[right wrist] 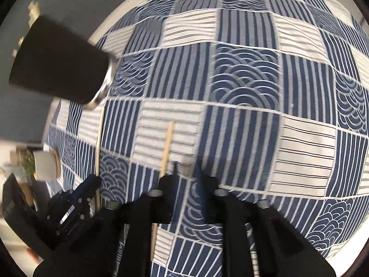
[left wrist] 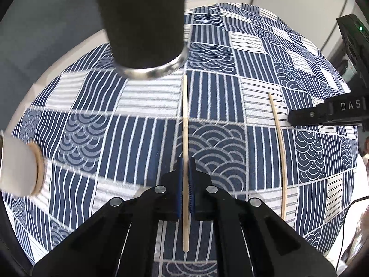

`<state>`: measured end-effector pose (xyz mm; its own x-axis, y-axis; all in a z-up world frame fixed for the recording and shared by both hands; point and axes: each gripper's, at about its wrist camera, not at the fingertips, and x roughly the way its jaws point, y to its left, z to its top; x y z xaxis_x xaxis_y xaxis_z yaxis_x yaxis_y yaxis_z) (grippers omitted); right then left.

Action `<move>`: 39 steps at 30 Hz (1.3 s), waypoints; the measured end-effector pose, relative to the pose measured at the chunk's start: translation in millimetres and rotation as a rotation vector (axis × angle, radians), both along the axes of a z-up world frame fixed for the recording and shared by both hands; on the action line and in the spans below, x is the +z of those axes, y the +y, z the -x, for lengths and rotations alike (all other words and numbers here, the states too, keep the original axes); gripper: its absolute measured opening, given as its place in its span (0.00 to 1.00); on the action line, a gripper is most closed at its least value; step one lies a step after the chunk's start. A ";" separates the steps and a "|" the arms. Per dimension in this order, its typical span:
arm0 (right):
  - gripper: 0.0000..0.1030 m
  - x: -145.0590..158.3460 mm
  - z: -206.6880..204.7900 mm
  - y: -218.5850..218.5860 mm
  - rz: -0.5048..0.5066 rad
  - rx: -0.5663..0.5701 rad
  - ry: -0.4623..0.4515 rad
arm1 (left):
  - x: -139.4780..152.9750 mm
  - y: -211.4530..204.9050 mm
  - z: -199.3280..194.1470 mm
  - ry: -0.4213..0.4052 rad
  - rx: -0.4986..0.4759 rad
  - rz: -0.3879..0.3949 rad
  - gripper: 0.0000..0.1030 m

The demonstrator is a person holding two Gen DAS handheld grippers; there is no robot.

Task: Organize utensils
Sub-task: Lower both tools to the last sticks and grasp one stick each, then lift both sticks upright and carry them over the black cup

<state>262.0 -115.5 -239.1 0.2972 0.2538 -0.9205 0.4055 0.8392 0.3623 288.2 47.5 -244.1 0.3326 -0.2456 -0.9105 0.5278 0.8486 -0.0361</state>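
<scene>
The left hand-held gripper is clenched on a wooden chopstick, its blue pads pinching the stick partway along, so that a long part reaches forward toward the black cup and a shorter tail runs back between the fingers. That off-centre pinch looks chosen so the stick can be tipped upright and fed into the cup's mouth. The cup stands near the far side of the patterned blue-and-white cloth that covers the surface, and in the right wrist view pale stick ends already show above its rim, so it seems to serve as the utensil holder. A second chopstick lies flat on the cloth well to the right of the first, roughly parallel to it. The right hand-held gripper hangs over that second stick with its jaws partly parted; the stick passes beside or under the left finger, not squarely in the gap, and the picture is blurred, so I judge it not yet gripped, though I cannot be sure. A white container with a wooden base stands near the cloth's left edge, apart from both sticks. The likely next need is lining the right jaws over the stick before closing.
</scene>
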 end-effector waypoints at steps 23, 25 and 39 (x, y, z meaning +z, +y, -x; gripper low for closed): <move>0.05 48.1 0.5 -6.0 0.072 0.050 -0.122 | 12.0 92.5 36.7 0.119 0.272 0.149 0.05; 0.05 75.5 -2.4 -7.0 0.071 0.066 -0.205 | 27.3 100.0 31.4 0.104 0.305 0.168 0.05; 0.05 225.3 -85.5 -6.4 0.044 0.385 -0.764 | 153.6 87.9 -10.9 -0.199 0.462 0.331 0.05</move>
